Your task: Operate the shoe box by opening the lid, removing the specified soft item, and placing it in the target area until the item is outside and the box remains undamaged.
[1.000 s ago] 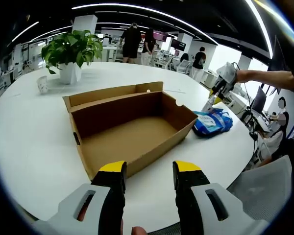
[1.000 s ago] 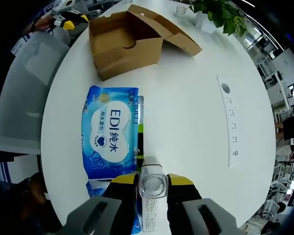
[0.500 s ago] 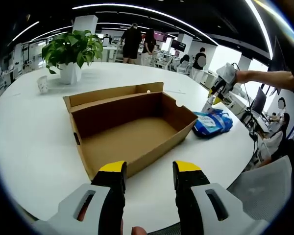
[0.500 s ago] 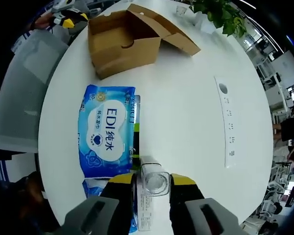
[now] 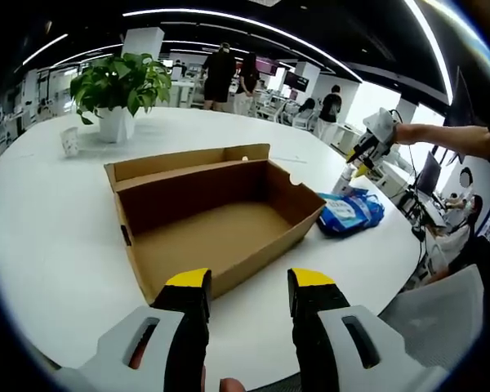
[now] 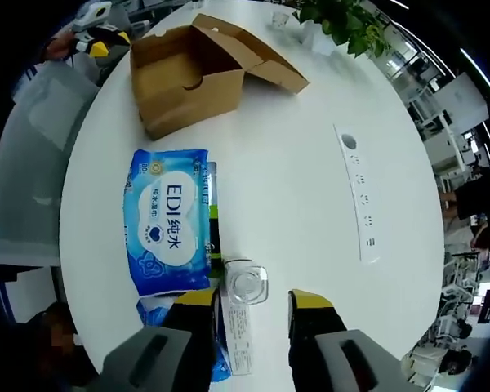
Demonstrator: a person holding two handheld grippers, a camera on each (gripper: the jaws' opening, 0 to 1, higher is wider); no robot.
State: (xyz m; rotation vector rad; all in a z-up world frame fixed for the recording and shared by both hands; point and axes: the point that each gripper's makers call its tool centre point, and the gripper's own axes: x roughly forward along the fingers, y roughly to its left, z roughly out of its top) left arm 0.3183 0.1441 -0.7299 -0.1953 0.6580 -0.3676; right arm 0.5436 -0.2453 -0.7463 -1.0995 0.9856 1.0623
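Observation:
The brown cardboard shoe box (image 5: pixel 220 212) stands open and empty in the left gripper view, its lid folded back behind it. My left gripper (image 5: pixel 249 286) is open just in front of the box's near wall, holding nothing. A blue pack of wet wipes (image 5: pixel 349 211) lies on the white table to the right of the box. In the right gripper view the pack (image 6: pixel 165 220) lies left of a small clear bottle (image 6: pixel 245 284). My right gripper (image 6: pixel 253 300) is open, its jaws on either side of the bottle with gaps. The box (image 6: pixel 188 82) lies farther off.
A potted plant (image 5: pixel 118 82) and a paper cup (image 5: pixel 69 140) stand at the table's (image 5: pixel 57 245) far left. A power strip (image 6: pixel 355 192) is set into the tabletop. A grey chair (image 6: pixel 24 163) stands by the table's edge. People stand in the background.
The right jaws have opened off the clear bottle, which they held a second ago, and that view has drawn back a little. The left gripper has hardly moved.

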